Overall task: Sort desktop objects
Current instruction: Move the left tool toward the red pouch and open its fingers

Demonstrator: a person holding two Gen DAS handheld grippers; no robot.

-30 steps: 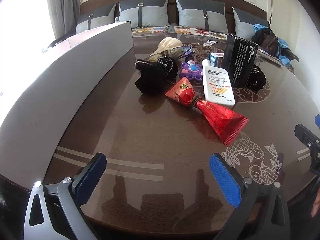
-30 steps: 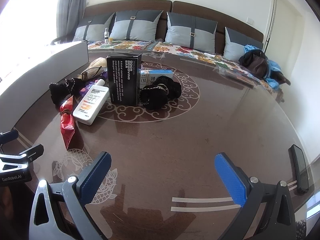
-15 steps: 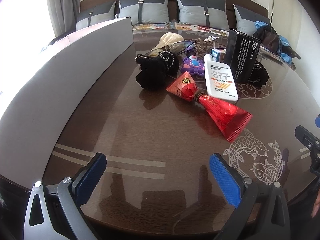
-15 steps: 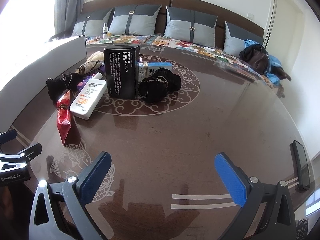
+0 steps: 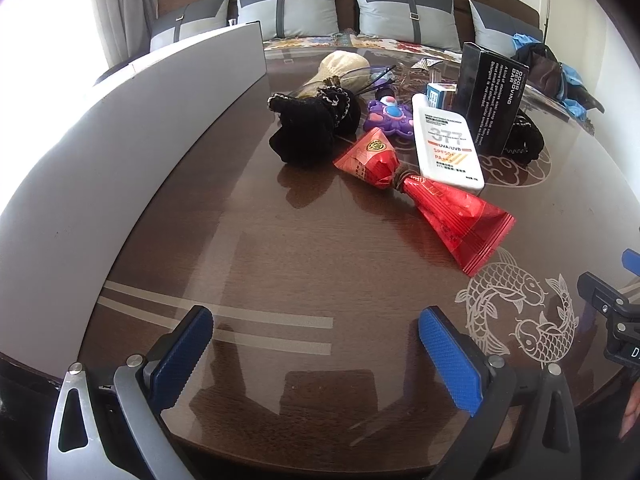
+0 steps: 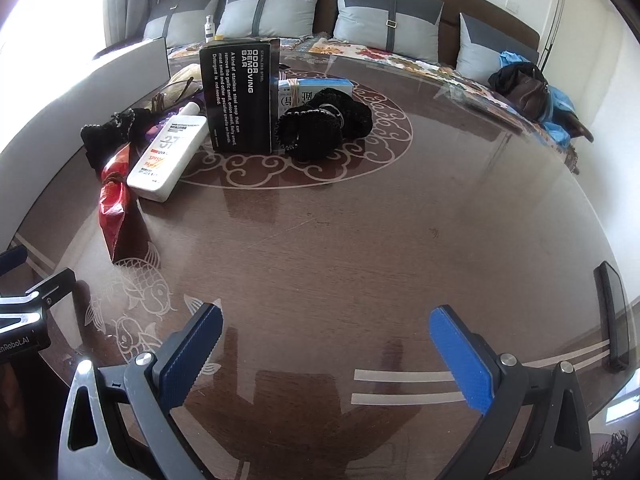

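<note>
A cluster of objects lies on the round brown table (image 5: 304, 264): a red foil packet (image 5: 440, 208), a white sunscreen bottle (image 5: 444, 142), a black knit pouch (image 5: 312, 124), a purple toy (image 5: 390, 116), a beige cloth bag (image 5: 340, 66) and an upright black box (image 5: 490, 96). In the right wrist view the black box (image 6: 240, 92) stands beside black scrunchies (image 6: 324, 122), the sunscreen bottle (image 6: 170, 152) and the red packet (image 6: 116, 200). My left gripper (image 5: 316, 356) is open and empty, near the table's front edge. My right gripper (image 6: 326, 352) is open and empty too.
A long white box wall (image 5: 120, 128) runs along the table's left side. A dark phone (image 6: 612, 316) lies at the right edge. A sofa with grey cushions (image 6: 384, 24) stands behind the table, with a dark bag (image 6: 524, 84) on it.
Both grippers have moved slightly forward toward the cluster, so the objects appear a little nearer. Both stay open and empty.
</note>
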